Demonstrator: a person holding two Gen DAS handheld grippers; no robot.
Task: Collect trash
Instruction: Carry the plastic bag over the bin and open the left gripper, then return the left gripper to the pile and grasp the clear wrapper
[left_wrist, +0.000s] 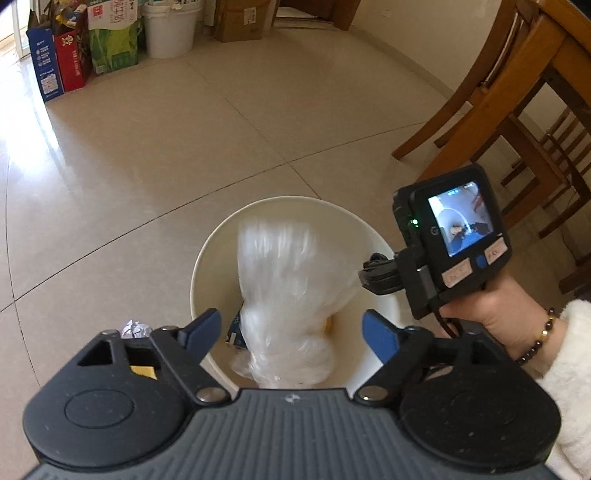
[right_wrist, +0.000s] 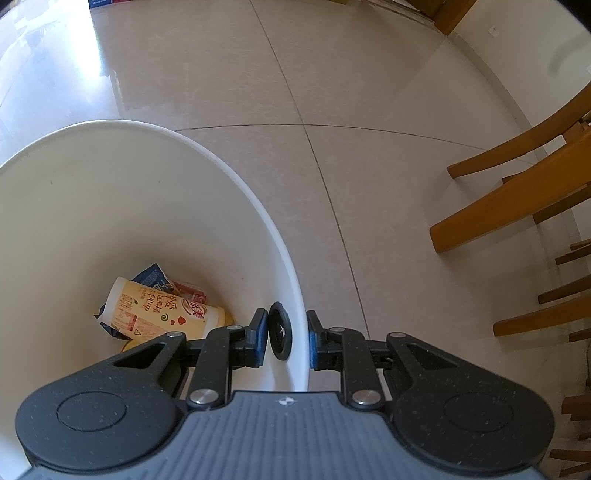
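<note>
My right gripper (right_wrist: 284, 341) clamps the bin (right_wrist: 122, 206) rim; my left gripper (left_wrist: 291, 332) fingers spread, the plastic bag (left_wrist: 288, 295) dropping in; a foil wad (left_wrist: 135, 328) at nine o'clock remains.

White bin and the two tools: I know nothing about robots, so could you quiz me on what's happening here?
1. True or false: the left tool is clamped shut on the clear plastic bag.
2. What does the right tool grip? A) a chair leg B) the white bin at its rim C) a cup
3. Fill in: the crumpled scrap lies on the ____, outside the bin.
Key: 1 false; 2 B; 3 floor.
</note>
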